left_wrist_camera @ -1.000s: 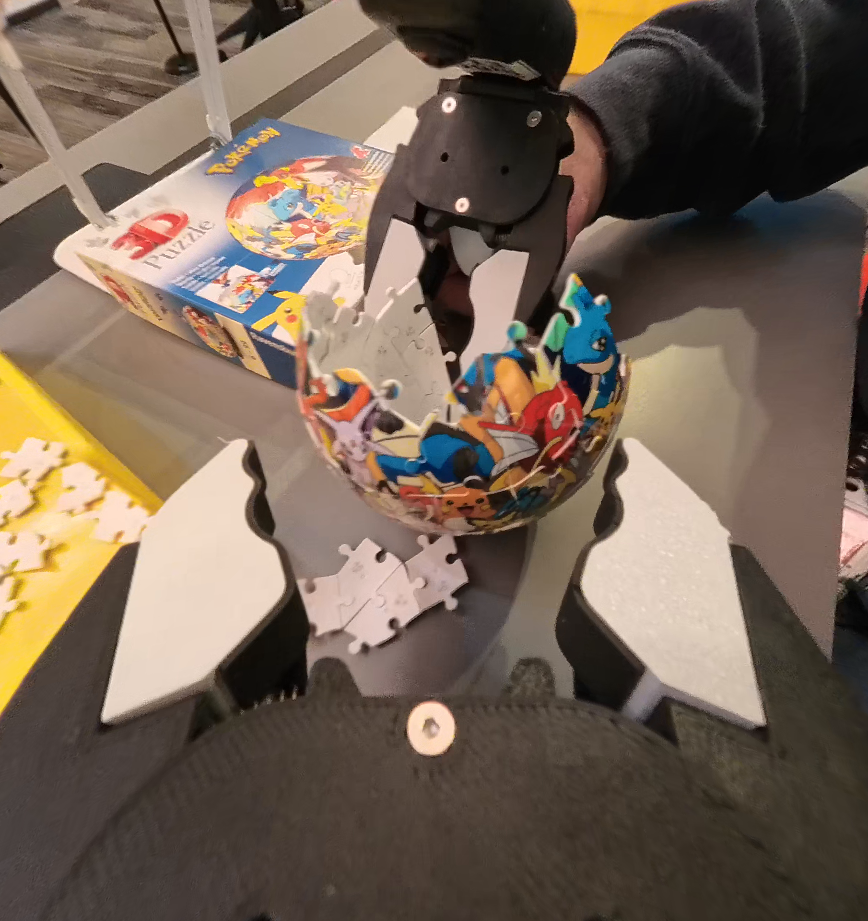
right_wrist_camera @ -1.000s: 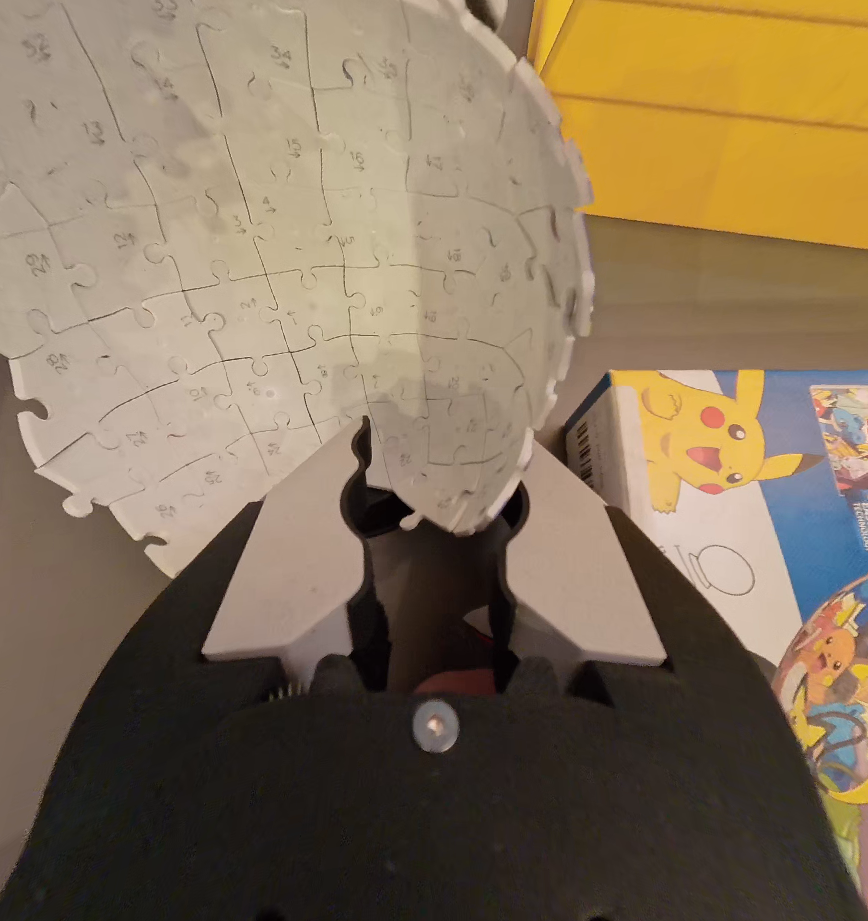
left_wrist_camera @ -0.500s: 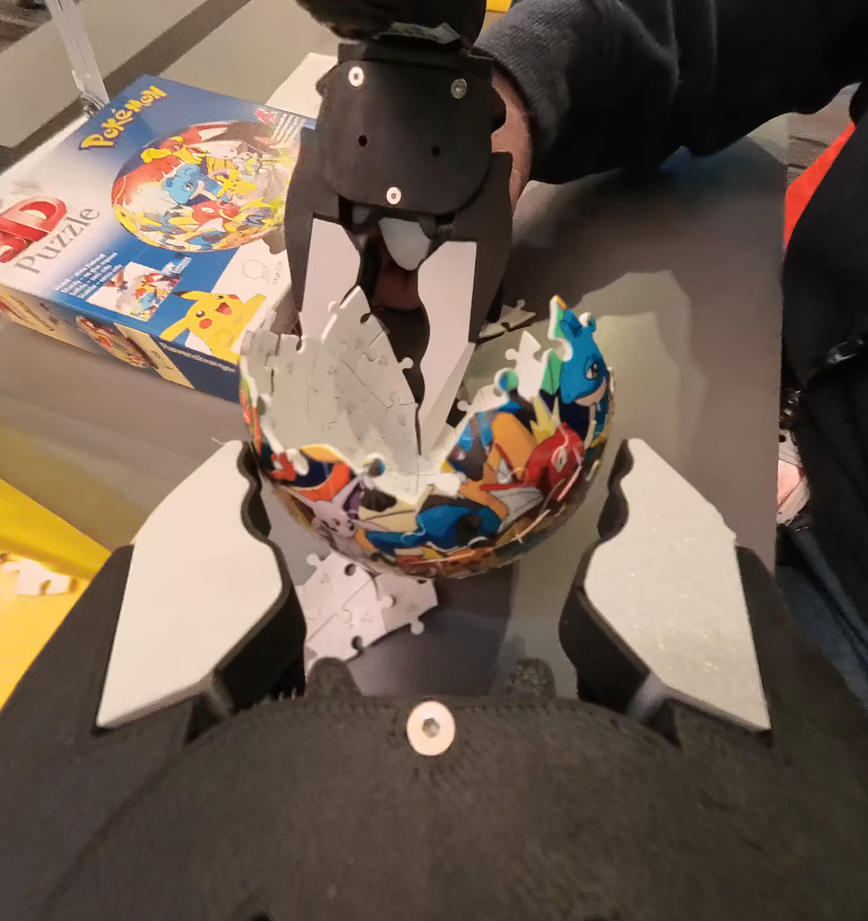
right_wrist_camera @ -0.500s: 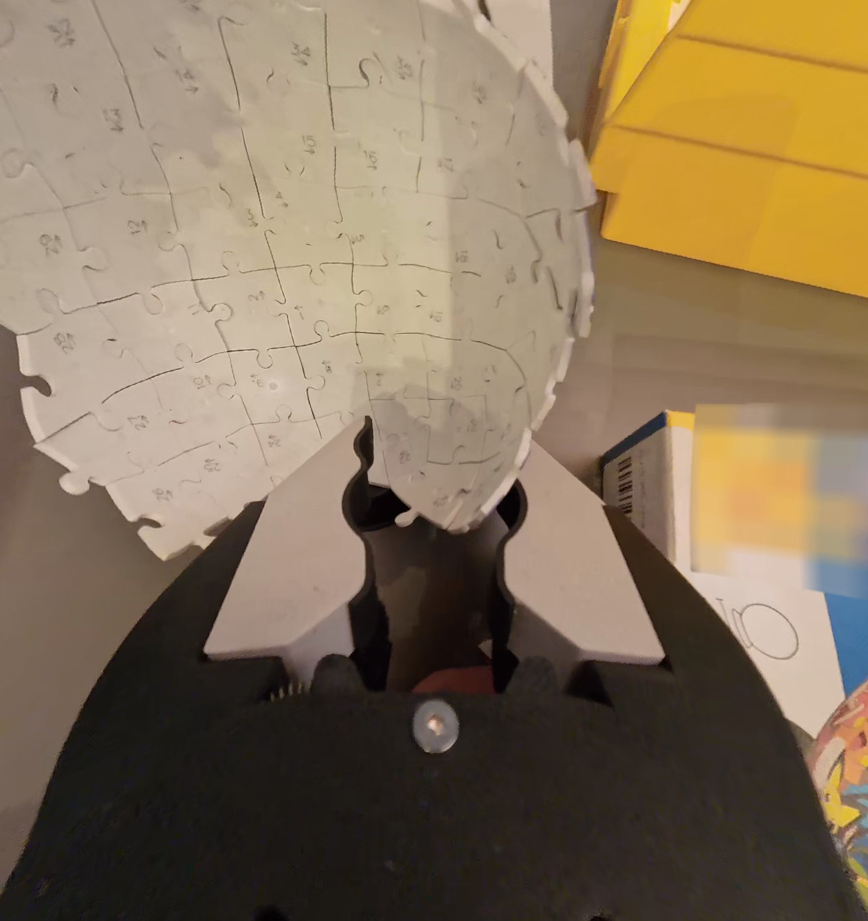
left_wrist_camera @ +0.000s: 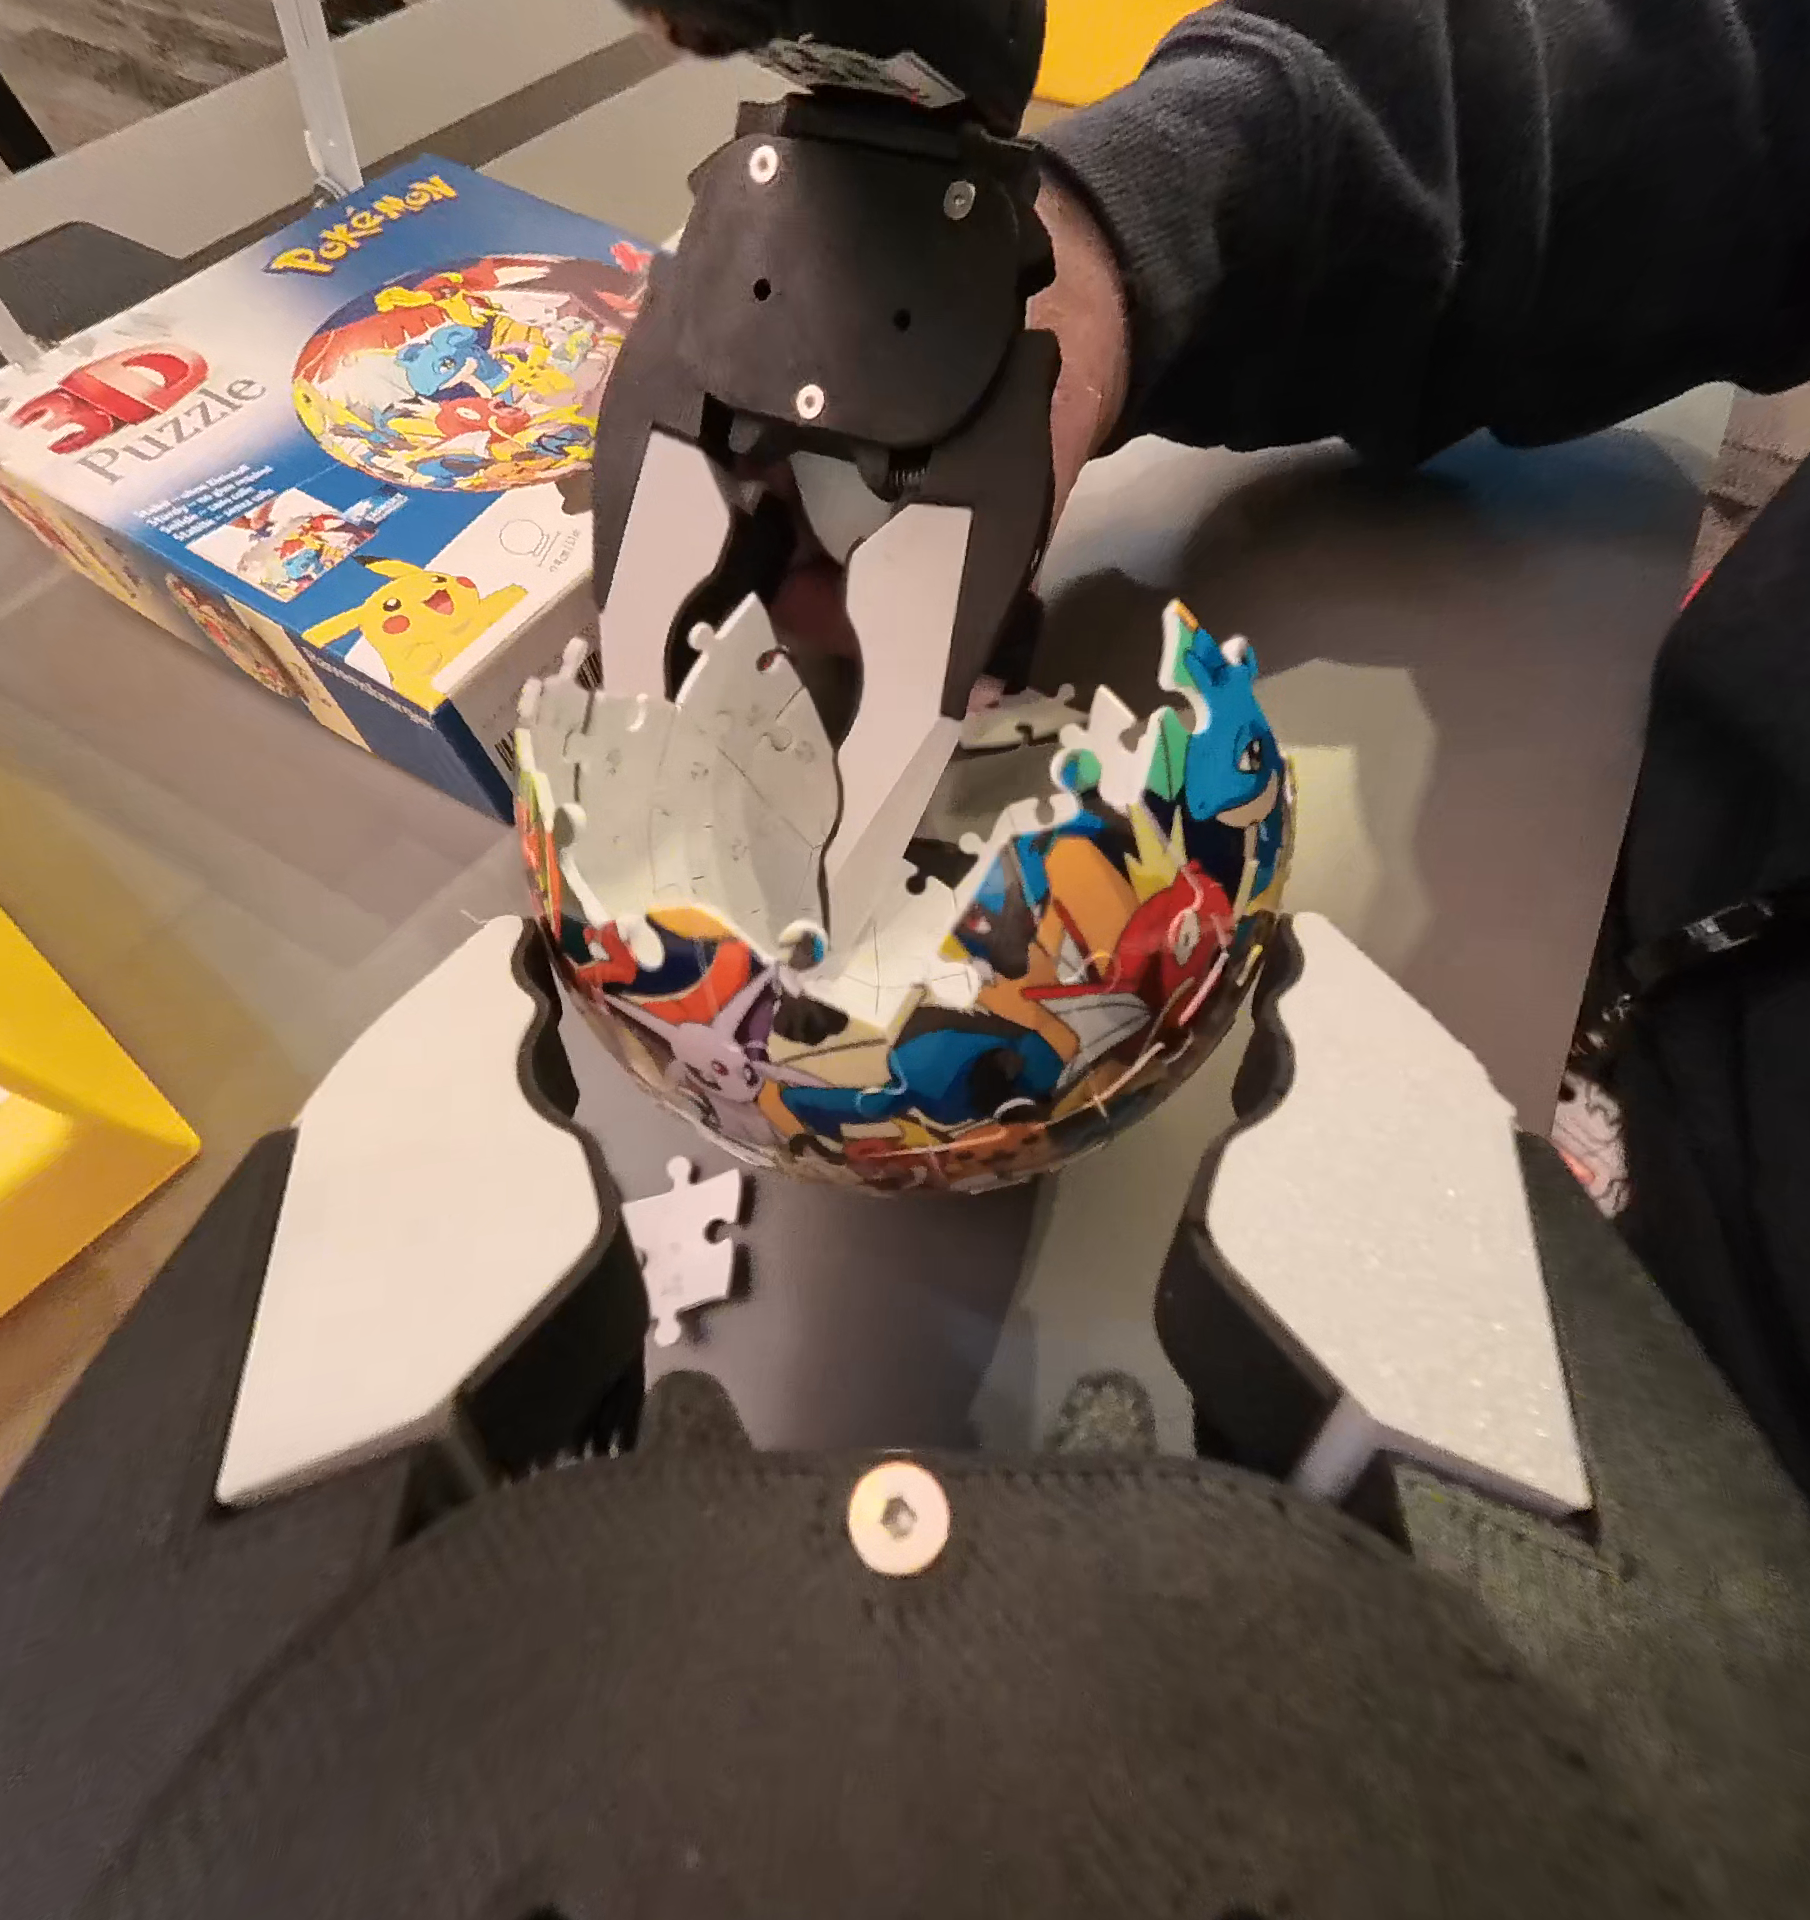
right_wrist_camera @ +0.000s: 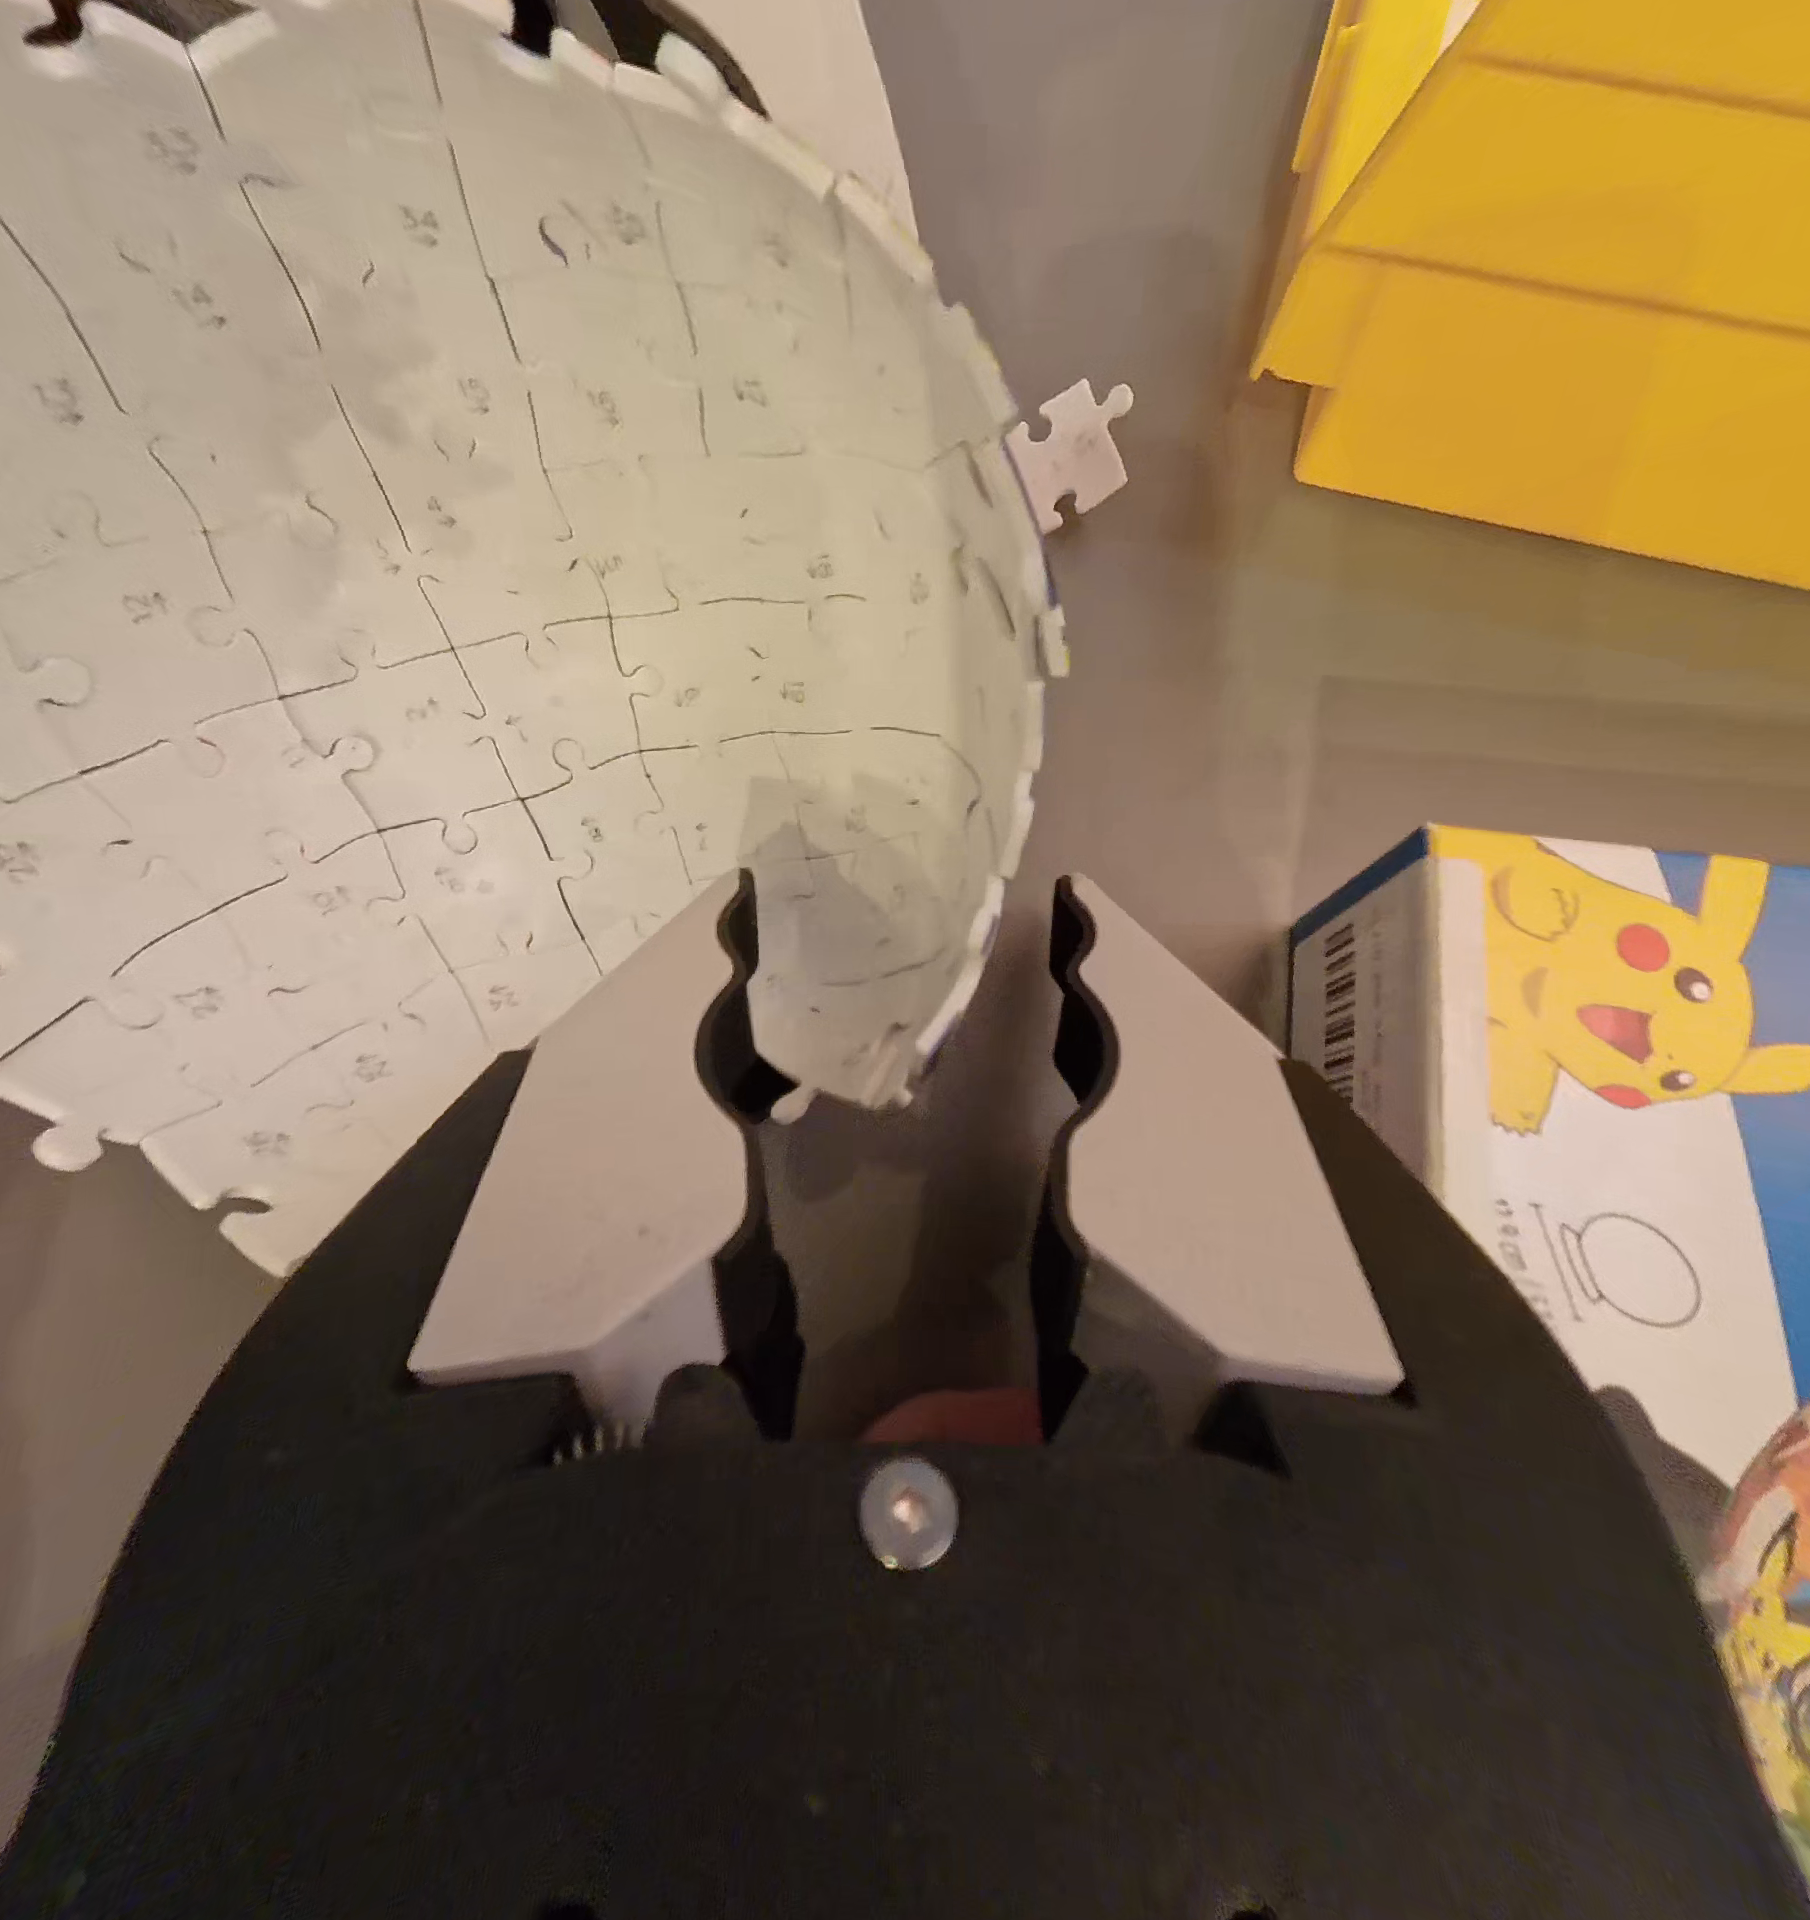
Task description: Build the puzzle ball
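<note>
— Table (left_wrist_camera: 205, 831) check: where's the ball (left_wrist_camera: 984, 1039)?
— On it, half built, between the left gripper's (left_wrist_camera: 906, 935) wide-open jaws. The right gripper (right_wrist_camera: 901, 894) just loosened its jaws off the rim, so I'd judge a handover.
— Writing?
— The box (left_wrist_camera: 257, 436) has printed titles and a barcode; the pieces' backs are numbered.

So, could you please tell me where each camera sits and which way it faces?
Left wrist view: on the left gripper, looking forward at the half-built puzzle ball between its open jaws; a sleeved hand shows.
Right wrist view: on the right gripper, looking down into the ball.
Shared: ball, puzzle box, right gripper.
</note>
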The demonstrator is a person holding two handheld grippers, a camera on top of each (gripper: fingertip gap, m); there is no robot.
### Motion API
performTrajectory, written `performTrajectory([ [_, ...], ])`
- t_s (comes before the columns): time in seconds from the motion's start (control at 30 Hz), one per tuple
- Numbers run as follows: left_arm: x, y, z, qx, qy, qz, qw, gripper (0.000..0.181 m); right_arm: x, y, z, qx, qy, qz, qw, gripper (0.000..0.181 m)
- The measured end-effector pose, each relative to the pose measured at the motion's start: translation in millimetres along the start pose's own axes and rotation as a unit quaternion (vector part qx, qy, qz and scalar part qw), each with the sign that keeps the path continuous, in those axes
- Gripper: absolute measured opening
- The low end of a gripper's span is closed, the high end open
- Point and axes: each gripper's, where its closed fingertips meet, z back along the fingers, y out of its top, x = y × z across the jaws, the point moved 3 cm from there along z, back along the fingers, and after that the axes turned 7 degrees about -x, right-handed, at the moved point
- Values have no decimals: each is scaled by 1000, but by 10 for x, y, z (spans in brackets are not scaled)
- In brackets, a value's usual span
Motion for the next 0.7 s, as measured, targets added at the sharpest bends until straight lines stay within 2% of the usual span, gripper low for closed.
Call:
performTrajectory([
  [0.13, -5, -5, 0, 5, 0, 3, 1000, 124, -1, -30, 100, -2, -12, -12, 1000, 59],
  [0.27, -4, -2, 3, 6, 2, 1, 1000, 124, 34, -117, 350, -11, -42, -40, 998, 61],
  [0.37, 1, 1, 1, 8, 3, 2, 1000, 124, 40, -231, 537, -18, -52, -74, 996, 50],
  [0.5, 8, 9, 1, 8, 5, 1, 1000, 123, 5, -253, 484, -10, -58, -101, 993, 26],
  [0.6, 16, 22, 14, 8, 10, 0, 1000, 123, 19, -213, 433, -9, -61, -102, 993, 19],
  [0.7, 25, 24, 20, 11, 13, 5, 1000, 122, -19, -238, 452, -23, -29, -107, 994, 20],
])
